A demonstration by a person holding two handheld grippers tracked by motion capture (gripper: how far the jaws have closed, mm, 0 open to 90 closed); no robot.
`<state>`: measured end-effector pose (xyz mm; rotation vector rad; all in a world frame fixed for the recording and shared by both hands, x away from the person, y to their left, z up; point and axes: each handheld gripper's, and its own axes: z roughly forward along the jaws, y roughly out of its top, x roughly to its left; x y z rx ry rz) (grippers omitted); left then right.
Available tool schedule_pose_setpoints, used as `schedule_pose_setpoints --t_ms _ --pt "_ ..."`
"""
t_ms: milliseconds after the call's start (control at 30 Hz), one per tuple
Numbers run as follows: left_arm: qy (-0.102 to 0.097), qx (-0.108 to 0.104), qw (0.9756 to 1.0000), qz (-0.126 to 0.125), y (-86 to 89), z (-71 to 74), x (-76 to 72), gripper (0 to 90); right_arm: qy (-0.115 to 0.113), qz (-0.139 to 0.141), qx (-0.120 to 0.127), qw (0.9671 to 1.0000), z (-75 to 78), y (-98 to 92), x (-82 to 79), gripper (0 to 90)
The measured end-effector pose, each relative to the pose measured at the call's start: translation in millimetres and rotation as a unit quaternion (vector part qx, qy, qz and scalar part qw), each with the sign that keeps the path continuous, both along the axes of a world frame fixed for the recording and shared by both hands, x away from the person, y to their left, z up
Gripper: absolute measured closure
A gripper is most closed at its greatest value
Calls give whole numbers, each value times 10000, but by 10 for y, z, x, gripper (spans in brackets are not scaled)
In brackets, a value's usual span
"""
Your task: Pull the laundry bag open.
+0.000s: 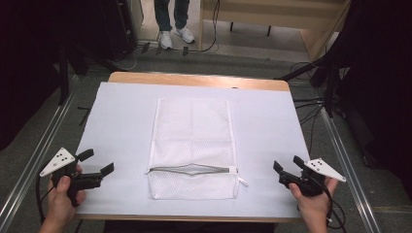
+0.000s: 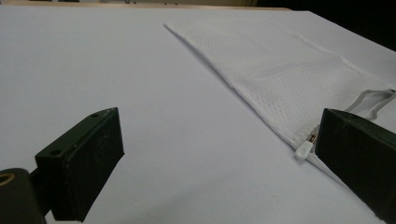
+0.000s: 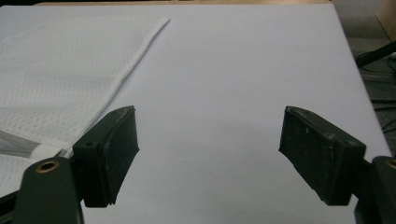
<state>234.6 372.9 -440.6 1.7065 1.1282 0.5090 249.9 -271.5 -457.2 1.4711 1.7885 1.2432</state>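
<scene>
- Centrally, on the white-covered table, a white mesh laundry bag lies flat, zipper near the front edge
- left gripper, fist-held at the left corner, jaws spread, empty
- right gripper mirrors it, released, well apart from the bag

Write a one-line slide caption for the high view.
Flat white mesh zip bag on a white-covered table, left gripper and right gripper open either side.

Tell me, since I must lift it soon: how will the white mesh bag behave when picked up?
The mesh bag lies thin and flat on the white sheet, so it will probably droop limply. Its open weave suggests it is light. The half-open zipper may gape and sag.
</scene>
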Motion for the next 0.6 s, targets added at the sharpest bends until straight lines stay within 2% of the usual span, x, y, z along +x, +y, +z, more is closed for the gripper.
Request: schedule_pose_setpoints --t_ms 100,267,400,600 --pt "-5 -48 10000 -13 22 1 2 3 14 -82 -9 10000 -20 -101 -8 192" --pt "-3 -3 10000 41 66 -2 8 0 37 -217 97 9997 -60 -286 -27 196" --pt "31 -45 10000 46 71 -10 20 0 149 -291 125 9994 -90 -342 -35 198" --pt "45 -5 10000 -16 30 -13 38 0 172 -311 95 9993 -104 -320 -29 201"
